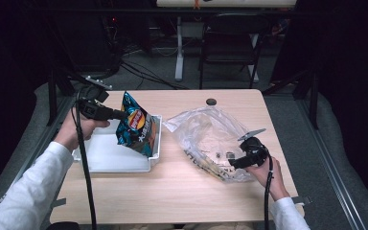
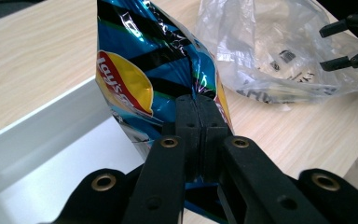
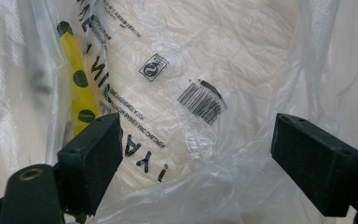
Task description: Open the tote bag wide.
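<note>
A blue chip bag (image 1: 135,125) (image 2: 149,70) with a red and yellow logo hangs upright over the right end of a white tray (image 1: 105,160) (image 2: 37,135). My left gripper (image 1: 120,115) (image 2: 199,100) is shut on the bag's edge, its pads pressed together on the foil. To the right lies a crumpled clear plastic bag (image 1: 206,134) (image 2: 261,46) (image 3: 168,56) with black print and a barcode. My right gripper (image 1: 232,164) (image 3: 209,140) sits at that bag's near right end. Its jaws stand wide apart with loose film between them, and the pads do not press on it.
A small dark round object (image 1: 211,101) lies near the table's far edge. A folding chair (image 1: 230,43) and a table leg stand behind the table. Bare wood (image 1: 172,191) runs along the front of the table.
</note>
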A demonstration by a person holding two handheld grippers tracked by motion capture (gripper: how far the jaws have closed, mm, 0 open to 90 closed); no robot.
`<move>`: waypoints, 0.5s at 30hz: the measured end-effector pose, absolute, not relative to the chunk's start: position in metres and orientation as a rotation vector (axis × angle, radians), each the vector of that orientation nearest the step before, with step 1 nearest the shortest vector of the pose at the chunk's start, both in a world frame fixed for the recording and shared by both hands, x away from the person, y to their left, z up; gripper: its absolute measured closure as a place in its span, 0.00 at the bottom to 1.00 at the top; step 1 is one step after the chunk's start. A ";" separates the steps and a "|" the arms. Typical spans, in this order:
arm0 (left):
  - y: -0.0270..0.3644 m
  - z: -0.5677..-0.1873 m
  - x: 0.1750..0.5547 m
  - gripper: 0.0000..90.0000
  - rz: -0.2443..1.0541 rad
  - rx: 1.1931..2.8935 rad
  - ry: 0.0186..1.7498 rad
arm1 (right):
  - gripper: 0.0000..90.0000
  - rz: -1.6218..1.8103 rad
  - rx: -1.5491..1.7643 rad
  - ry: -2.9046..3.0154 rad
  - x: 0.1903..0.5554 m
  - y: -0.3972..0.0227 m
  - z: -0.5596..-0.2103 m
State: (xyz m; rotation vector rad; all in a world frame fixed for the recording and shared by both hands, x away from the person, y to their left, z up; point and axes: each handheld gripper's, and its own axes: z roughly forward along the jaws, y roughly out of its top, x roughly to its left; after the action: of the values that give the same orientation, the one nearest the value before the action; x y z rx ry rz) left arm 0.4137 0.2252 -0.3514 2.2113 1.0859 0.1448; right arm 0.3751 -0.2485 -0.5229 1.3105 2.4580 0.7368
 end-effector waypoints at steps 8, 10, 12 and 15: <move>0.243 -0.379 0.435 0.99 0.172 2.253 1.223 | 0.18 0.732 1.306 2.458 0.376 -0.247 -0.521; 0.250 -0.387 0.443 0.99 0.188 2.258 1.274 | 0.18 0.738 1.305 2.453 0.376 -0.247 -0.521; 0.258 -0.398 0.453 0.99 0.209 2.280 1.341 | 0.18 0.741 1.303 2.456 0.376 -0.248 -0.520; 0.268 -0.412 0.464 0.99 0.221 2.293 1.430 | 0.18 0.736 1.299 2.451 0.376 -0.248 -0.519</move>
State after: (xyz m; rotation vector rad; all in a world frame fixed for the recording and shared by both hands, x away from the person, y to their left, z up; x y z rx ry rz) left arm 0.4643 0.2678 -0.4121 2.2927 1.4304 0.2213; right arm 0.3759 -0.2476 -0.5191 1.2990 2.4509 0.7361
